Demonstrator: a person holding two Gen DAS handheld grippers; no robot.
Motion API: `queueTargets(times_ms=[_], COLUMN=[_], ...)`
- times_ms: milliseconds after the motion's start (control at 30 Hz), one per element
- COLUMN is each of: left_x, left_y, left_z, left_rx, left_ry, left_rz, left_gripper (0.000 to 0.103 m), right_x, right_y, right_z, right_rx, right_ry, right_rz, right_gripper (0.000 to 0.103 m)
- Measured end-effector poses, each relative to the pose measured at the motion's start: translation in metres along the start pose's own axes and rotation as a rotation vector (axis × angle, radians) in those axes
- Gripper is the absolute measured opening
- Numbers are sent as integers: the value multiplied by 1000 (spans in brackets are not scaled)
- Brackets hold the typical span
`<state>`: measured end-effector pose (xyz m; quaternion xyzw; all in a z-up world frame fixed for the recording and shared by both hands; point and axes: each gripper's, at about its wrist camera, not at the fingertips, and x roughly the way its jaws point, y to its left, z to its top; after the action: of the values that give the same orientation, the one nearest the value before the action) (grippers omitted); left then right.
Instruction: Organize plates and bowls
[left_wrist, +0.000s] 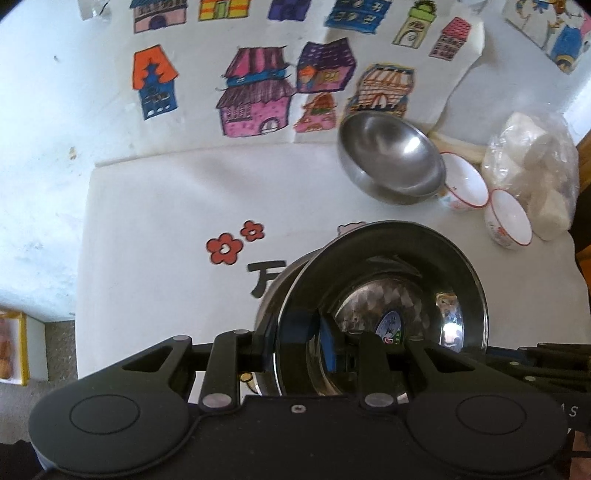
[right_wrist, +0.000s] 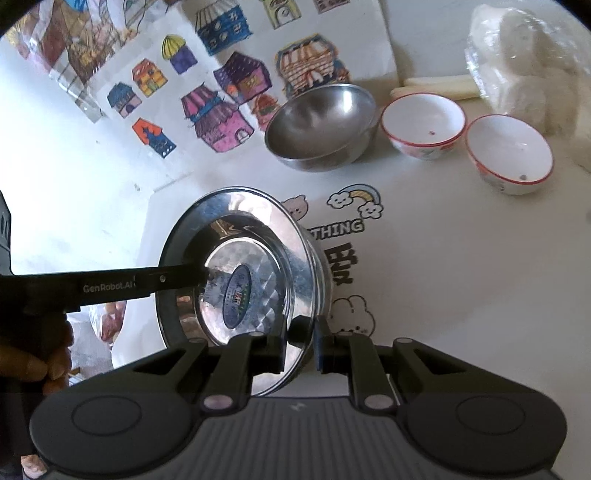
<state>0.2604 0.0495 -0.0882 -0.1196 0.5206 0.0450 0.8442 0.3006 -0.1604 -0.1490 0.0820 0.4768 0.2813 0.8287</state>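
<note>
White counter (right_wrist: 461, 295), sticker-decorated. Lower centre: steel plate (right_wrist: 236, 280), tilted on edge, rim pinched by right claw (right_wrist: 301, 350) and left claw (left_wrist: 299, 347), both narrow. Upper right: steel bowl (right_wrist: 321, 125), two red-rimmed white bowls (right_wrist: 423, 123), bagged white items (right_wrist: 524, 62).

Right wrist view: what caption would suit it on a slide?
Both grippers pinch a tilted steel plate by its rim, with a steel bowl and two red-rimmed white bowls behind.
</note>
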Motion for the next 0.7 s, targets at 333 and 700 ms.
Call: queueTargets(times_ms=[333, 700], left_x=[9, 15], left_y=[6, 5], left_z=[-1, 4], left_rx=[0, 16], left_ry=[38, 63], left_rz=[23, 52], left_gripper=[28, 29], right_x=[15, 22], right_y=[4, 9], right_z=[4, 9], right_rx=[-6, -15], right_ry=[49, 89], right_rz=[-2, -12], right_gripper=[17, 19])
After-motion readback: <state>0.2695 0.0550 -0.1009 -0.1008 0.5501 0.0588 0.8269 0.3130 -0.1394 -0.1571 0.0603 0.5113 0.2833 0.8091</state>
